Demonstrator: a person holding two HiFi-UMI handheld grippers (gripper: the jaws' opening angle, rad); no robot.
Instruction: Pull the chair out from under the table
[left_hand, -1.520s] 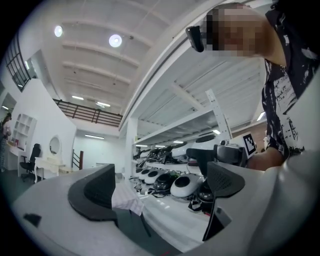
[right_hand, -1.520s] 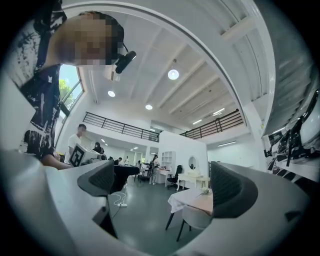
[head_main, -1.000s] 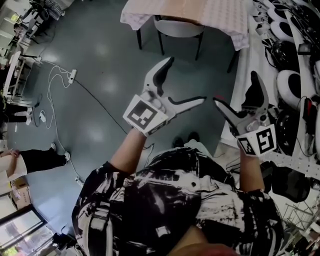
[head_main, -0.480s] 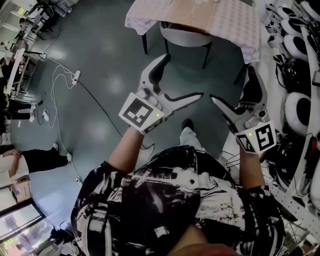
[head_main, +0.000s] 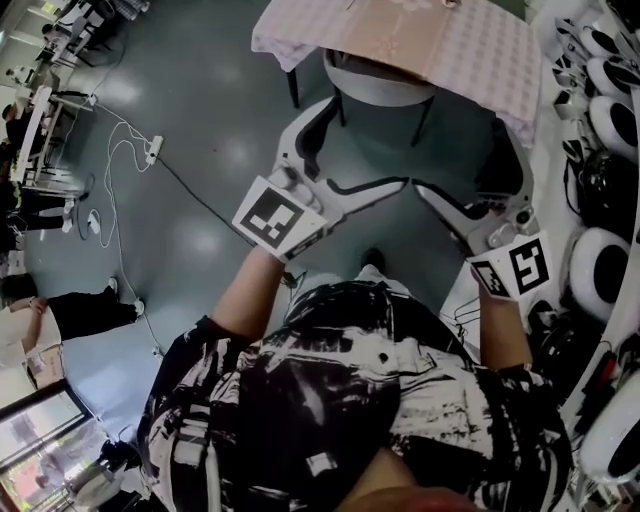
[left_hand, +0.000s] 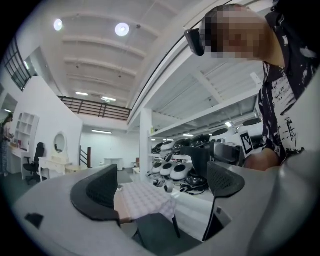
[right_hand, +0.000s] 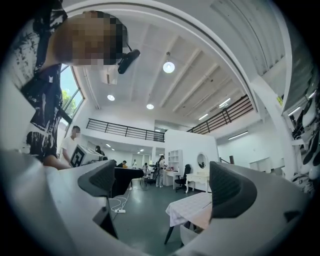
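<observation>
A table (head_main: 440, 45) with a pale checked cloth stands at the top of the head view. The grey chair (head_main: 378, 92) is tucked under its near side, with dark legs showing. My left gripper (head_main: 362, 145) and right gripper (head_main: 462, 160) are held up side by side in the air, short of the chair. Both are open and hold nothing. The left gripper view looks between open jaws at the table (left_hand: 145, 197) and the dark chair (left_hand: 156, 234) below it. Low in the right gripper view are the table (right_hand: 192, 207) and the chair (right_hand: 194, 237), beyond its open jaws.
A shelf (head_main: 610, 120) of white rounded shells runs along the right, close to the table. A white power strip (head_main: 150, 150) with cables lies on the grey floor to the left. A person (head_main: 70, 315) sits at far left beside desks.
The table and chair have come nearer and now show more fully. Both grippers moved forward with the person and stayed open.
</observation>
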